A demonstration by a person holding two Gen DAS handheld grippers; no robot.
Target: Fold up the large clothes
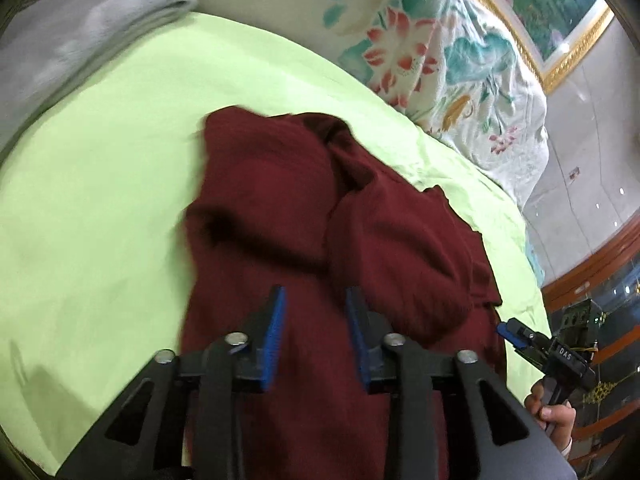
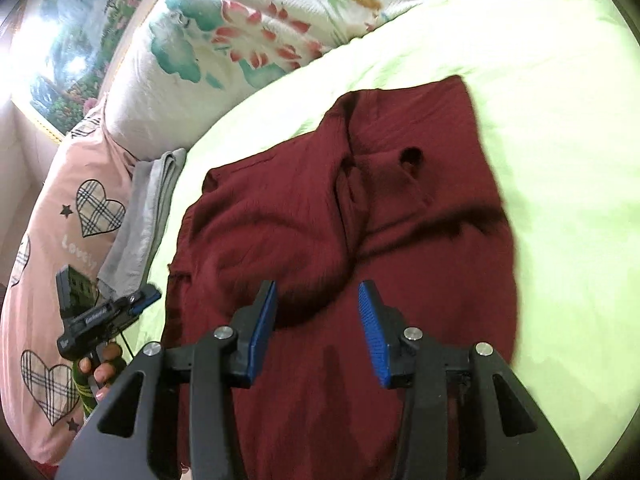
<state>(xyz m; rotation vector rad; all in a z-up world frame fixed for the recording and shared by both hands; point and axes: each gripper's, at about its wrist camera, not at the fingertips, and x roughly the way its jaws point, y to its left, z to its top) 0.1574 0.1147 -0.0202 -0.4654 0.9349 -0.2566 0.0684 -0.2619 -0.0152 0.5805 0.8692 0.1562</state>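
A dark red garment [image 1: 304, 216] lies rumpled on a light green bedsheet [image 1: 100, 200], with folds and a bunched sleeve across it. It also shows in the right wrist view [image 2: 360, 208]. My left gripper [image 1: 316, 300] hovers over its near part, jaws open and empty. My right gripper [image 2: 318, 296] hovers over the garment's near edge, jaws open and empty. The right gripper also shows at the far right of the left wrist view [image 1: 505, 328], and the left gripper shows at the left of the right wrist view [image 2: 149, 295].
A floral quilt [image 1: 440, 64] is bunched along the far side of the bed. A folded grey cloth [image 2: 140, 216] lies beside a pink pillow with checked hearts [image 2: 60, 240]. A framed landscape painting [image 1: 552, 12] hangs on the wall. Green sheet [image 2: 560, 120] surrounds the garment.
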